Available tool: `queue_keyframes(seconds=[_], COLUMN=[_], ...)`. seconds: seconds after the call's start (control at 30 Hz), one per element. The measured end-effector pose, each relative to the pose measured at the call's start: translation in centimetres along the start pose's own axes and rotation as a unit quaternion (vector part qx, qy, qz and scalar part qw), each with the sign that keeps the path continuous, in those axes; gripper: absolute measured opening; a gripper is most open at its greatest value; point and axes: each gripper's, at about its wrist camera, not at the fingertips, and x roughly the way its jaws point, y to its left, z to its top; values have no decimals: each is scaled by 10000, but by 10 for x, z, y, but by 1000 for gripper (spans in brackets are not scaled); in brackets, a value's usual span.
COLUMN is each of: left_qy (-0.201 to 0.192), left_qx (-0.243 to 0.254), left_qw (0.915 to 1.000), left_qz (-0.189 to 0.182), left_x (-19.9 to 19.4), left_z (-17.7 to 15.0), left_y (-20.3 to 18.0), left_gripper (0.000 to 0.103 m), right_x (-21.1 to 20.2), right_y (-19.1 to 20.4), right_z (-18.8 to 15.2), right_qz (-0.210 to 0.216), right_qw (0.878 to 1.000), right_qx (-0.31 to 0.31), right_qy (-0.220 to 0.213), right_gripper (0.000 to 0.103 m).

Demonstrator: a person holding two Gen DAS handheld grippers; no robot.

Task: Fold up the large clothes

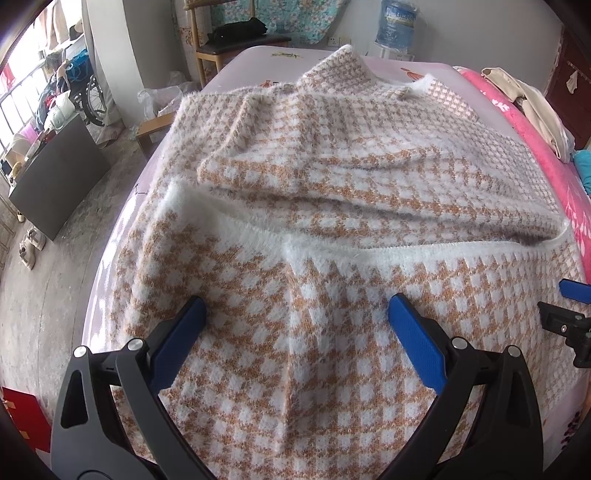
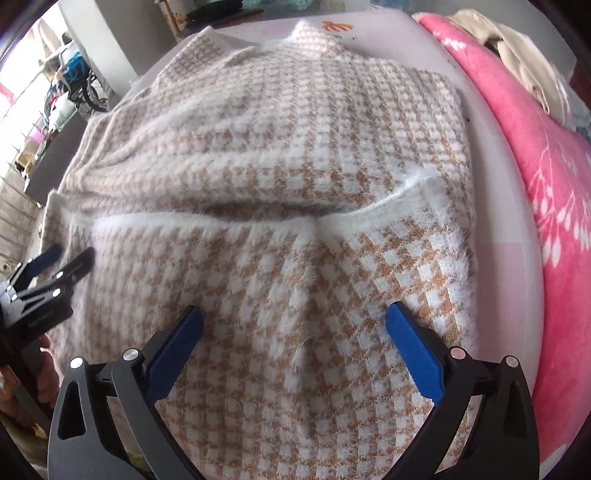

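Note:
A fuzzy orange-and-white checked sweater [image 1: 332, 177] lies partly folded on a bed, its lower part turned up so the white hem band [image 1: 406, 251] runs across the middle. My left gripper [image 1: 297, 314] hovers open over the near fold with nothing between its blue pads. The right wrist view shows the same sweater [image 2: 295, 155] and hem band [image 2: 369, 218]. My right gripper [image 2: 294, 319] is open wide just above the cloth, gripping nothing. The right gripper's tip [image 1: 570, 291] shows at the left view's right edge. The left gripper [image 2: 70, 256] appears at the right view's left edge.
The bed has a pale lilac sheet [image 1: 251, 62] and a pink flowered blanket [image 2: 546, 147] along the right side, with beige clothes [image 1: 532, 103] piled on it. A wooden chair [image 1: 229, 44] and a water bottle [image 1: 397, 24] stand behind. A dark board [image 1: 59, 177] and shoes [image 1: 31, 243] sit on the floor at left.

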Motion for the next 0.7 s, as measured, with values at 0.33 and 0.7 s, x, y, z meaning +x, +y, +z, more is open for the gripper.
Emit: queue_keyframes(seconds=[0.33,0.7], left_qy=[320,296], left_qx=[55,73], left_qw=[9994,9993], left_qz=[-125,-192], left_x=[1,-3], left_z=[4,5], left_y=[4,6], left_gripper=[96,96], right_x=[-3,-13], right_y=[-3,-5], right_z=[-9,-18], right_qz=[62,104], right_qw=[9991,9987], right_qx=[93,50], right_qy=[-401,-488], right_gripper=[97,97])
